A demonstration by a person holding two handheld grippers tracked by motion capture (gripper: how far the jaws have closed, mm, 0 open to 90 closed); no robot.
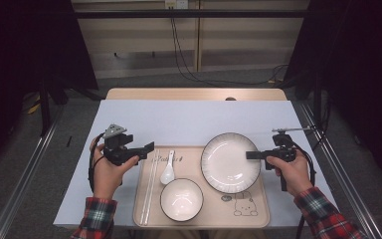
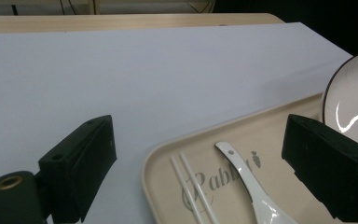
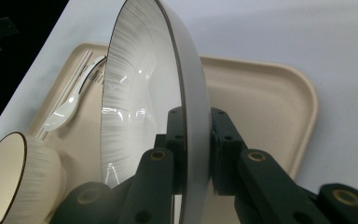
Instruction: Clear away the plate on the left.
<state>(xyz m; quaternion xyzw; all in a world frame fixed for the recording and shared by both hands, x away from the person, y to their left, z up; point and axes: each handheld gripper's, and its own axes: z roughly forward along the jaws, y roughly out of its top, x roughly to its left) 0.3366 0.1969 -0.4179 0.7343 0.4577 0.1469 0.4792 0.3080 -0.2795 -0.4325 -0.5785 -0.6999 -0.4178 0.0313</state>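
Two hands come in low, one at each side of a beige tray [image 1: 258, 211] on the white worktop [image 1: 189, 117]. The right claw [image 1: 249, 155] points inward and is clamped on the rim of a white plate [image 1: 229, 162] — lying at the tray's right. The left claw [image 1: 151, 148] hovers wide apart beside the tray's left edge, near chopsticks [image 1: 150, 186], a spoon [image 1: 168, 171] and a bowl [image 1: 181, 199].
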